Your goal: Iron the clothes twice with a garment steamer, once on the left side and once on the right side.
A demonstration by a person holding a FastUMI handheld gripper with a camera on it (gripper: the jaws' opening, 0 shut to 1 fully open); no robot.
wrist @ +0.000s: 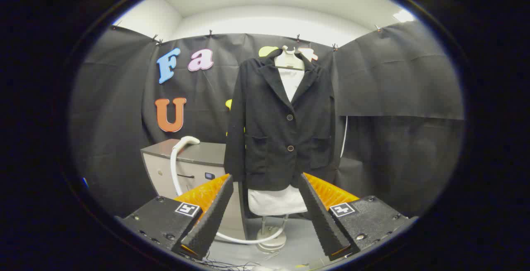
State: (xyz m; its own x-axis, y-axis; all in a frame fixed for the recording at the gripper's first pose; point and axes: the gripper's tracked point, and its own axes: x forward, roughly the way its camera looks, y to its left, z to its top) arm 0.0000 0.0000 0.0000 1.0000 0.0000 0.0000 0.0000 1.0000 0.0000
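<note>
While your gripper (265, 205) hangs with its fingers spread wide and nothing between them, note the layout before you move. Black two-button blazer (283, 126) hangs buttoned on a white mannequin torso (276, 200) with a metal pole and round base (271, 242), straight ahead and well beyond the fingertips. White steamer head (188, 140) rests on top of the grey cabinet-like unit (192, 167), to the left of the blazer; its white hose (176, 171) drops down the cabinet front and curls along the floor toward the mannequin base.

Judgement: task not yet started; step in hand is fetching the steamer head.

You should swing left and up toward the cabinet top, keeping the fingers apart until the handle sits squarely between them. Grip behind the nozzle, not on the hose. The handle's exact shape is too small to read from here, so close slowly. Mind the hose loop near the mannequin base: a snag there could drag the stand. Lift clear before turning toward the blazer's left front panel.
</note>
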